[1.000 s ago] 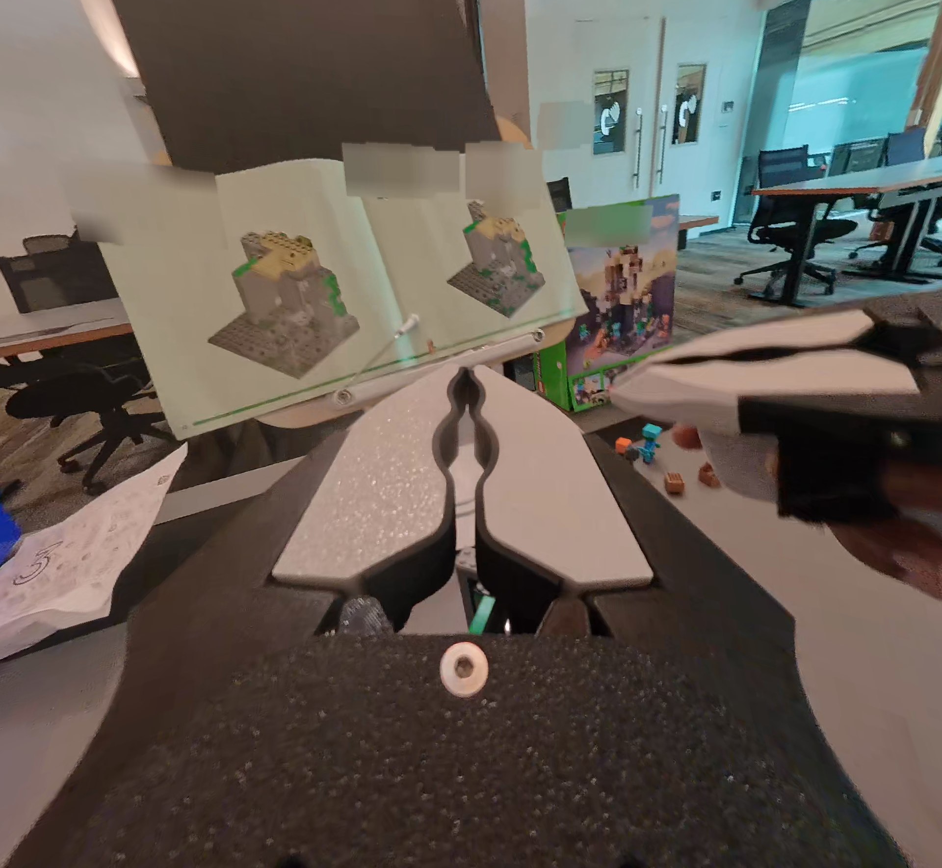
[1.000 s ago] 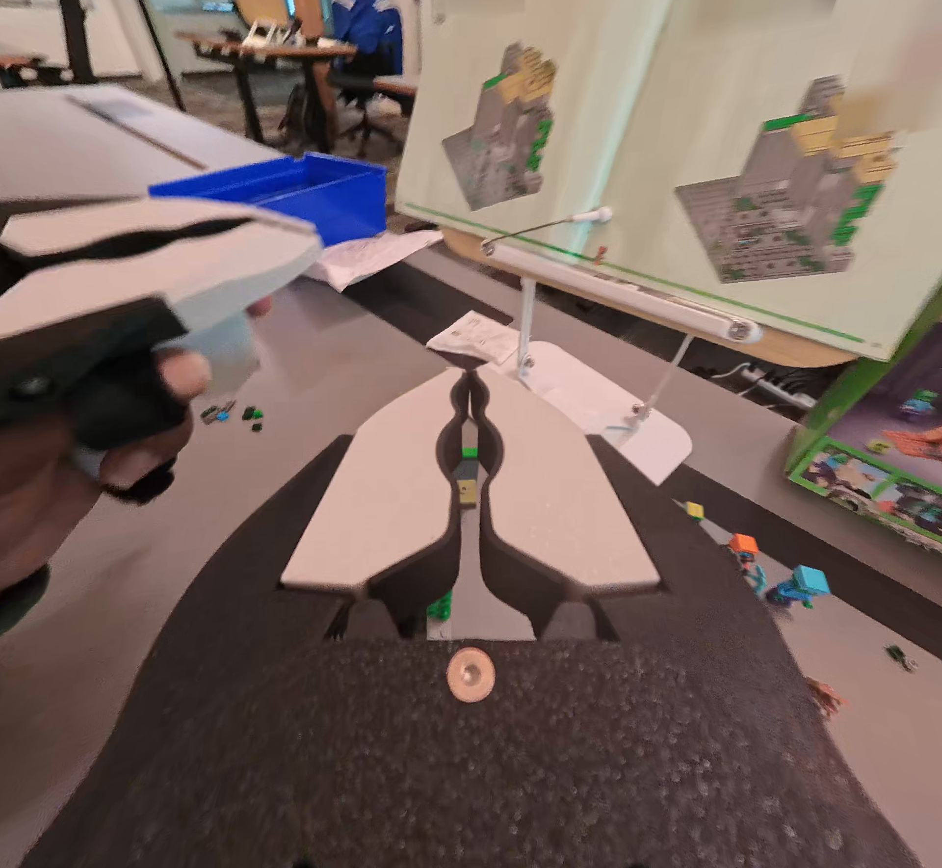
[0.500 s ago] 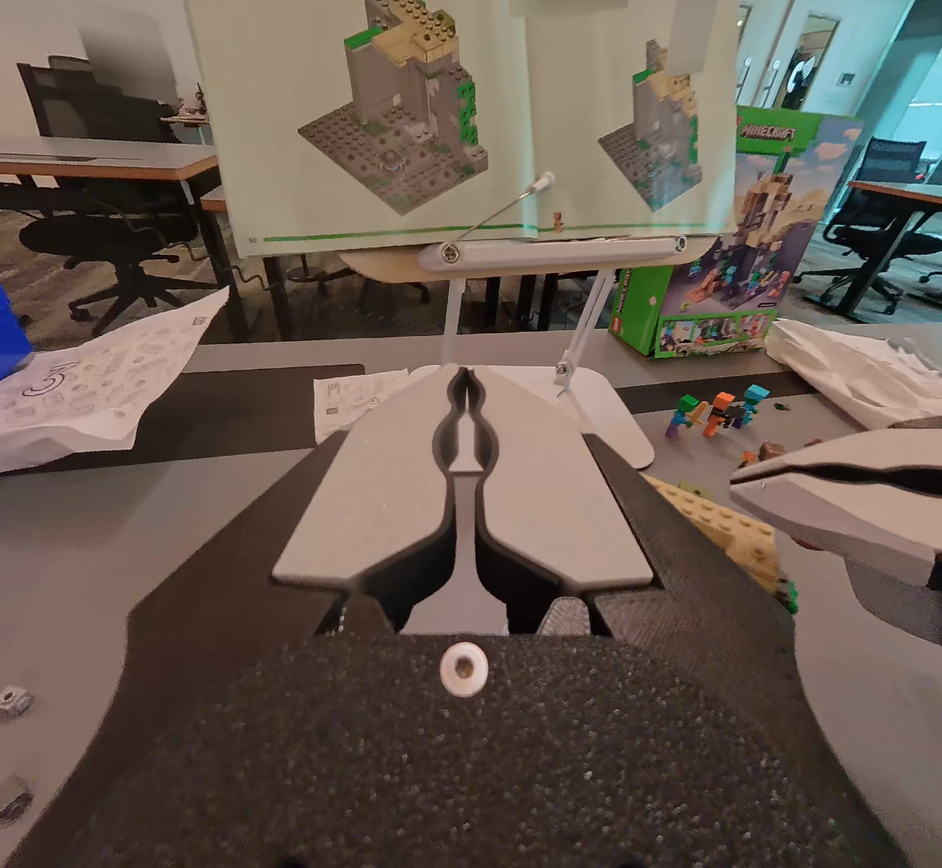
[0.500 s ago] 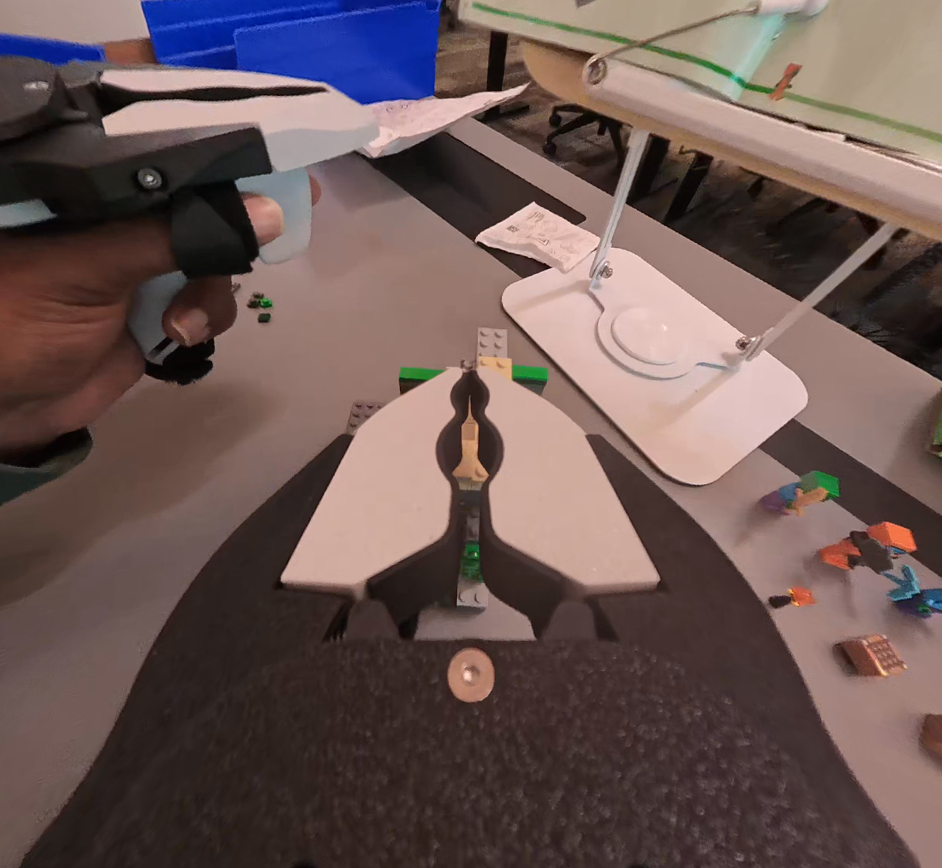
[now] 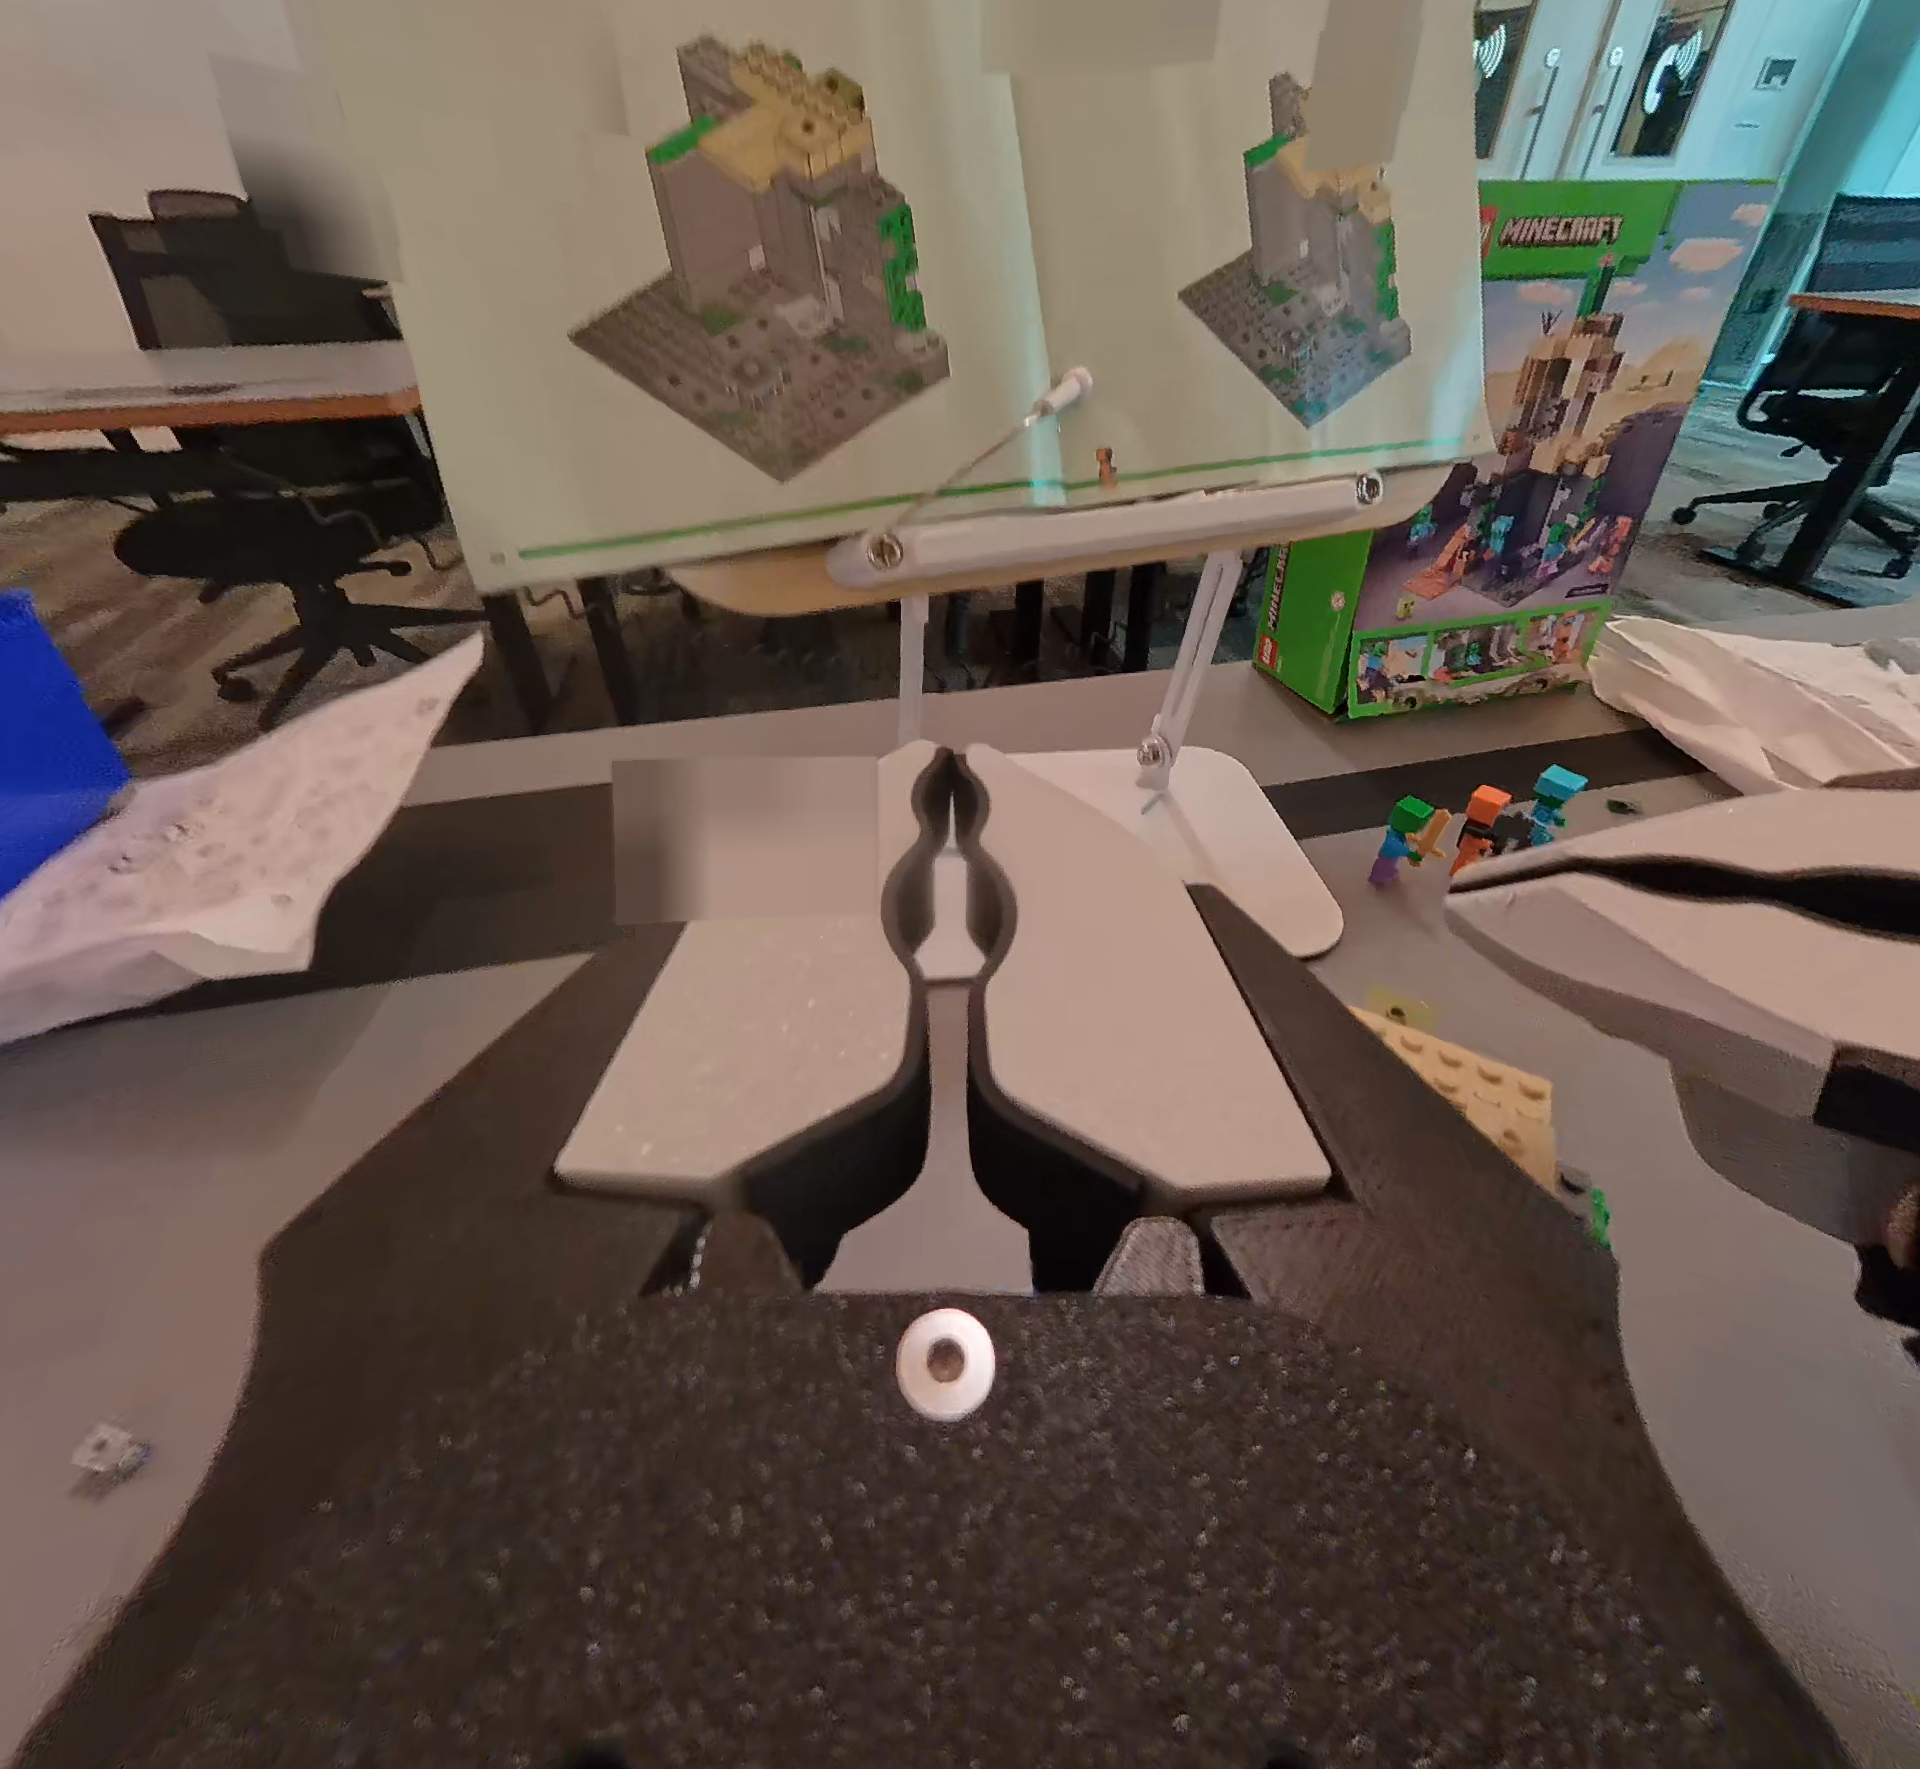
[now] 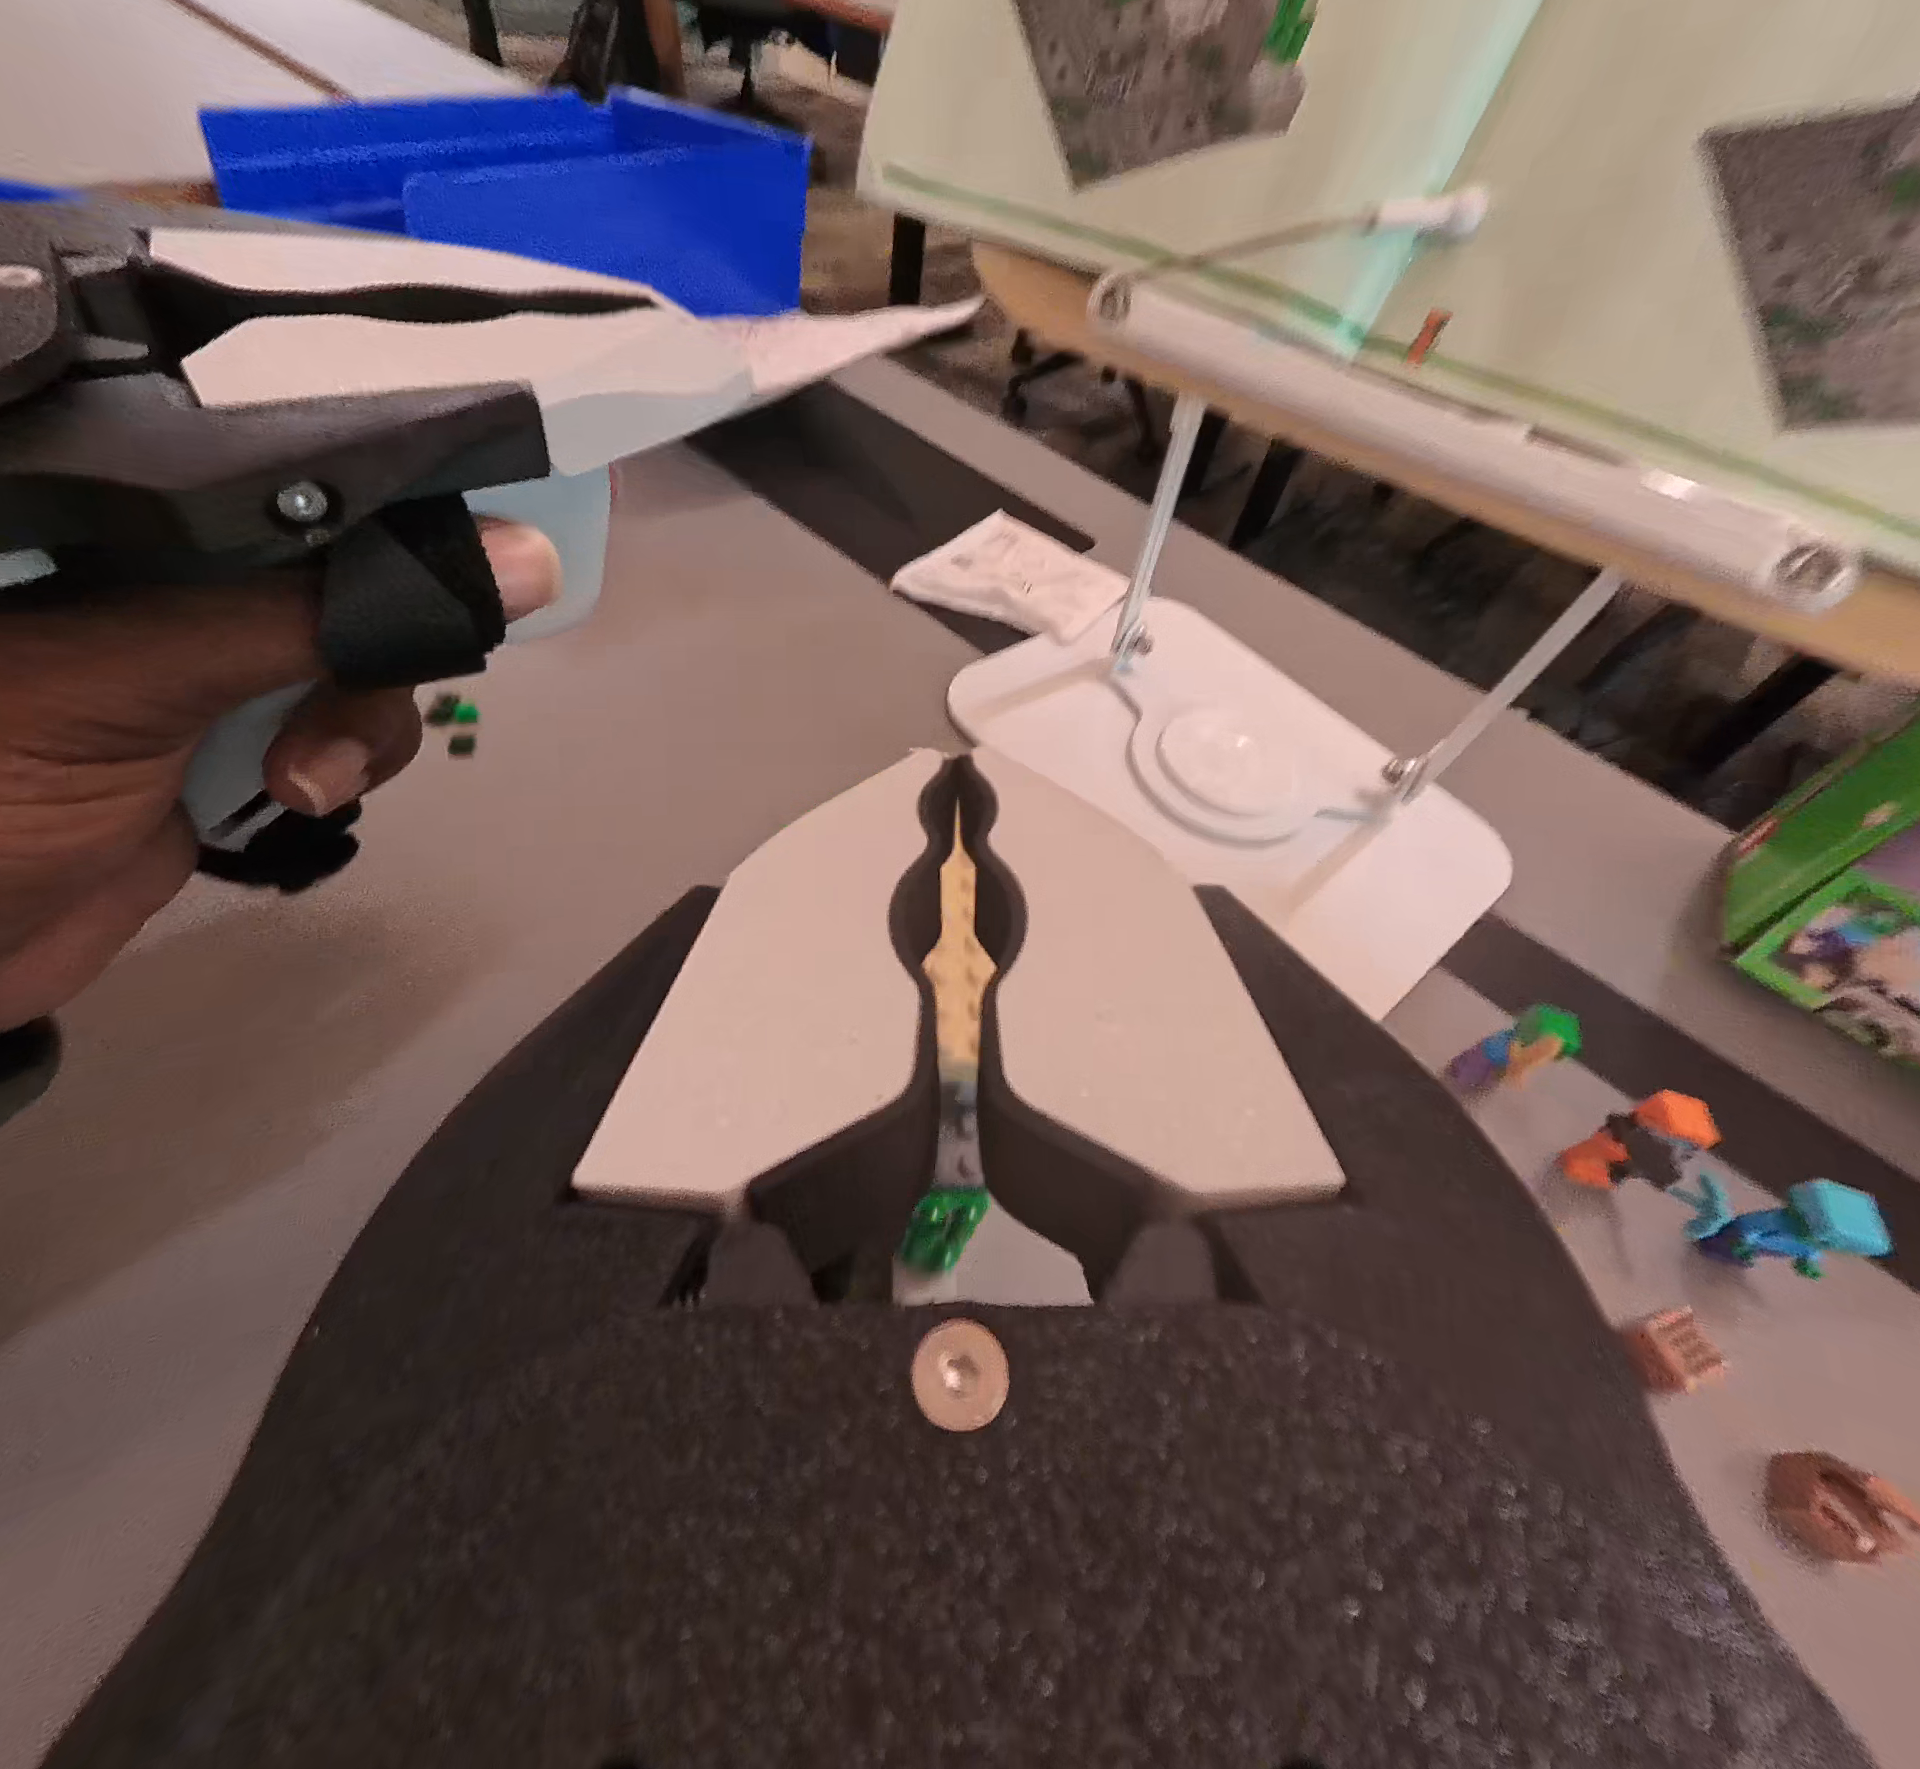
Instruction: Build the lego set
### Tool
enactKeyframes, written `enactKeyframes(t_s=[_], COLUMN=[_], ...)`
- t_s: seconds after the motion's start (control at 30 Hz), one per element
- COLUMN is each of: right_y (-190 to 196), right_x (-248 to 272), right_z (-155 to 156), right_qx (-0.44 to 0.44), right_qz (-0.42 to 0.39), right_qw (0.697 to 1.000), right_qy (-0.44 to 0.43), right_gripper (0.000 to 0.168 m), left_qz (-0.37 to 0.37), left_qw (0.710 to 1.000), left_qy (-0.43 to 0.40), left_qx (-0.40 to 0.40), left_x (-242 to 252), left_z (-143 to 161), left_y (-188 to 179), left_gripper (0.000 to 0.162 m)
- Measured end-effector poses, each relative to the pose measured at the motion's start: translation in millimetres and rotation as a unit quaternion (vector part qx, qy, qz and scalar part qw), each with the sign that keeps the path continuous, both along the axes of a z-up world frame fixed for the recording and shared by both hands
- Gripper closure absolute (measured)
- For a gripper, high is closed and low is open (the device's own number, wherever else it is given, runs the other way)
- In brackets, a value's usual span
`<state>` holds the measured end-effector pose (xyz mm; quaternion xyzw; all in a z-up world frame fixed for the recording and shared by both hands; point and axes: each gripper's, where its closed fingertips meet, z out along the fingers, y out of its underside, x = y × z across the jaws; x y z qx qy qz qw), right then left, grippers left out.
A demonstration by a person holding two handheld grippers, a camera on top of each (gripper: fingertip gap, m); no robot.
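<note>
Two hand-held claws hover over a grey bench (image 5: 156, 1200). The left claw (image 5: 948, 769) has its fingertips pressed together with nothing between them, pointing toward a white stand (image 5: 1236, 836) that props open a pale green instruction booklet (image 5: 935, 213). The right claw (image 6: 956, 769) is also closed and empty; through the narrow slot between its fingers shows the tan studded lego build (image 6: 956, 950) lying on the bench directly underneath, with a green piece (image 6: 940, 1226) at its near end. In the left view the same build (image 5: 1475, 1091) lies just right of the left claw. Three small lego figures (image 5: 1475, 820) stand beyond it, near a green lego box (image 5: 1455, 514).
</note>
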<state>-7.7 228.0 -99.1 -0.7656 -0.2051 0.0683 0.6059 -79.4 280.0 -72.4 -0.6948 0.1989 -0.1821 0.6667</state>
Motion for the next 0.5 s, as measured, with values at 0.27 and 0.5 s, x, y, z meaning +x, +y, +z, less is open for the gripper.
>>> enactKeyframes(t_s=[0.27,0.5], right_y=[17.4,7.9], right_x=[-8.9,-18.9], right_z=[94.8,117.4], right_qx=[0.132,0.205], right_qz=[-0.005,0.020], right_qw=[0.991,0.978], right_qy=[0.036,0.026], right_gripper=[0.168,0.168], left_qz=[0.037,0.043], left_qw=[0.998,0.994], left_qy=[-0.014,-0.034], left_qx=[0.057,0.090], left_x=[-12.8,-21.7], left_z=[66.0,87.5], left_y=[17.0,26.0], left_gripper=[0.162,0.162])
